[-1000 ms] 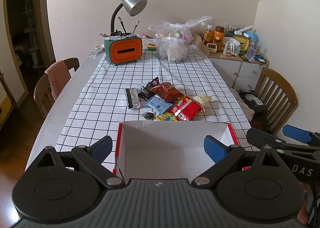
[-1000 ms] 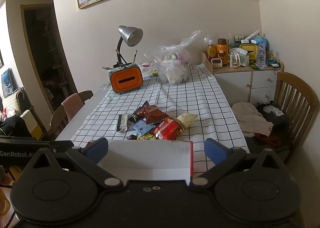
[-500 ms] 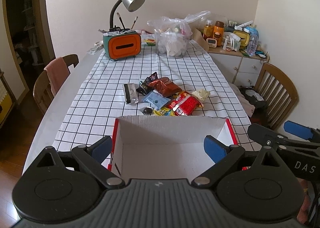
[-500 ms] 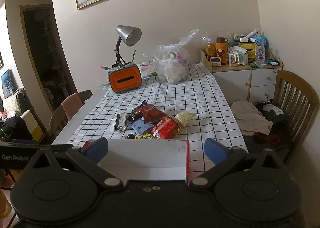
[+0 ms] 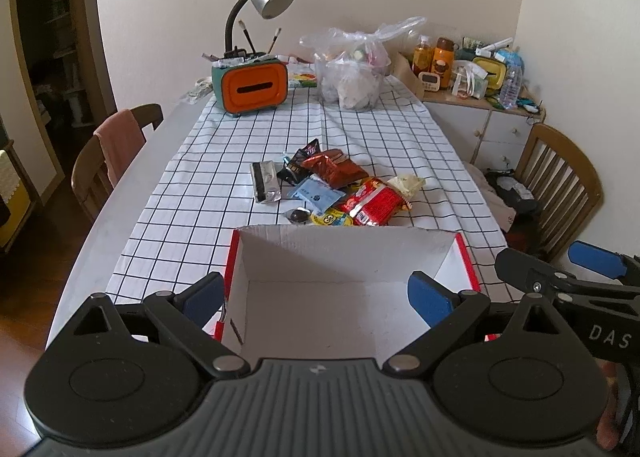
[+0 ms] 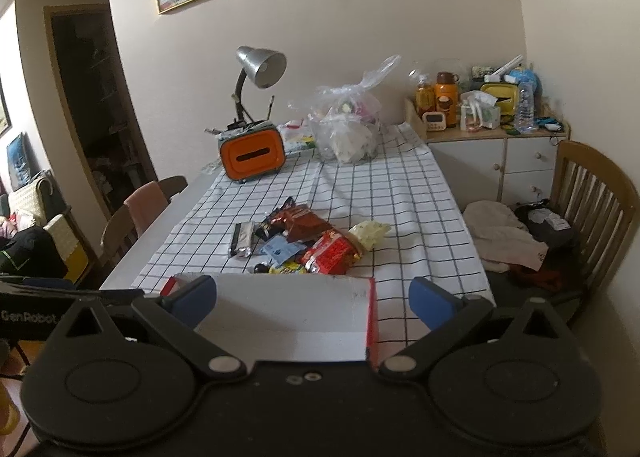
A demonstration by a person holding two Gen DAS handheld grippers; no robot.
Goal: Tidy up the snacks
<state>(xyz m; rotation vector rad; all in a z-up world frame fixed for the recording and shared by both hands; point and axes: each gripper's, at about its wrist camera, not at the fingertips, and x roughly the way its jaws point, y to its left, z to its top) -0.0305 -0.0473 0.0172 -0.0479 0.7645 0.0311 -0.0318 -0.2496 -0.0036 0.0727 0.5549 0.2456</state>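
A pile of snack packets (image 5: 336,187) lies in the middle of the checked tablecloth (image 5: 192,185): a red bag (image 5: 374,207), a brown-red bag (image 5: 334,171), a silver packet (image 5: 264,181), a blue packet (image 5: 316,193). The pile also shows in the right wrist view (image 6: 308,241). An open white box with red sides (image 5: 344,289) stands at the near table edge; it looks empty. My left gripper (image 5: 318,297) is open above the box. My right gripper (image 6: 312,299) is open over the box's right part (image 6: 288,321) and shows at the right in the left wrist view (image 5: 560,269).
An orange tissue box (image 5: 254,87) with a desk lamp (image 5: 264,1) and a full plastic bag (image 5: 352,69) stand at the table's far end. Wooden chairs stand left (image 5: 116,153) and right (image 5: 560,185). A cluttered cabinet (image 5: 476,105) is at the back right.
Both grippers have drawn back and risen slightly, so the box and snacks look a little farther. Both stay open and empty.
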